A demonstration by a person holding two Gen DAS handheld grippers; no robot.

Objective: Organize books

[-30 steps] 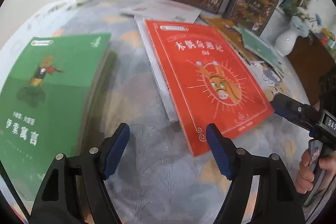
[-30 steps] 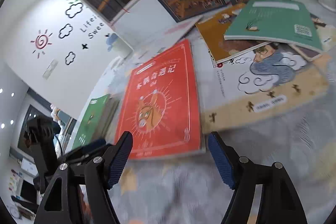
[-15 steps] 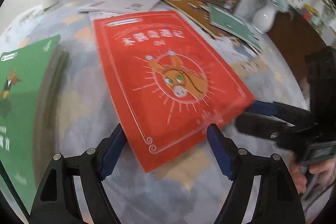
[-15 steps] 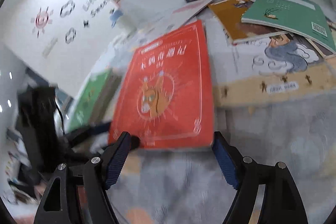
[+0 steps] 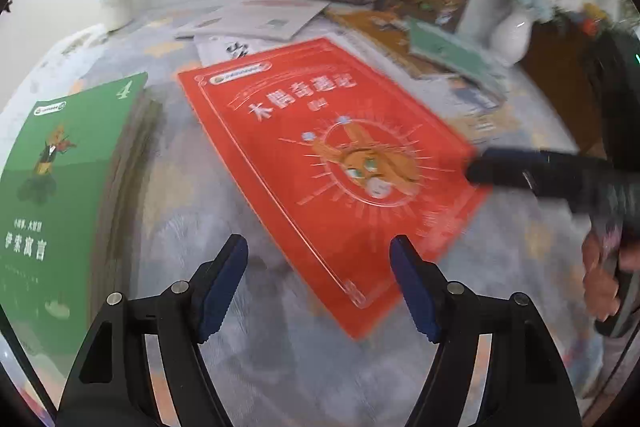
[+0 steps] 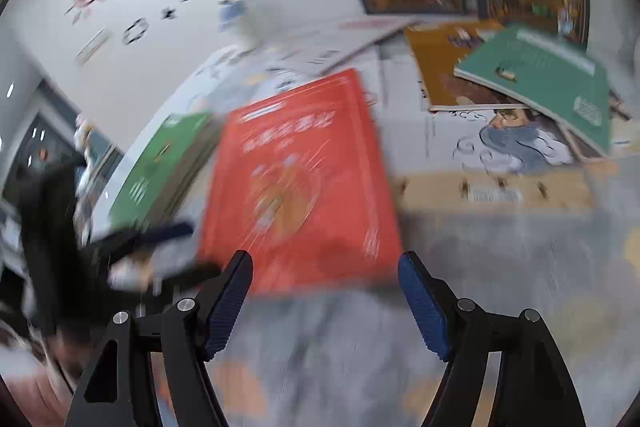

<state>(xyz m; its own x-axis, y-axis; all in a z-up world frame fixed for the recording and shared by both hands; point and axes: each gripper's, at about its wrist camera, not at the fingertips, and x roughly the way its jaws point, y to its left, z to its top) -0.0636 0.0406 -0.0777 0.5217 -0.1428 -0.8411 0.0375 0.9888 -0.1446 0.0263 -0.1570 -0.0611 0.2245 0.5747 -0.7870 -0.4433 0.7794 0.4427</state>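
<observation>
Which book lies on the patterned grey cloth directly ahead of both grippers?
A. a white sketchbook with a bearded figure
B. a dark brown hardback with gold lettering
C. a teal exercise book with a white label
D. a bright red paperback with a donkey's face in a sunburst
D: the flat bright red paperback with the donkey's face lies just beyond the open fingers of the left gripper and of the right gripper.

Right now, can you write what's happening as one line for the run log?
step: reach red book | left hand-held gripper: closing, empty | right hand-held gripper: closing, empty | green book: lies beside it
</observation>
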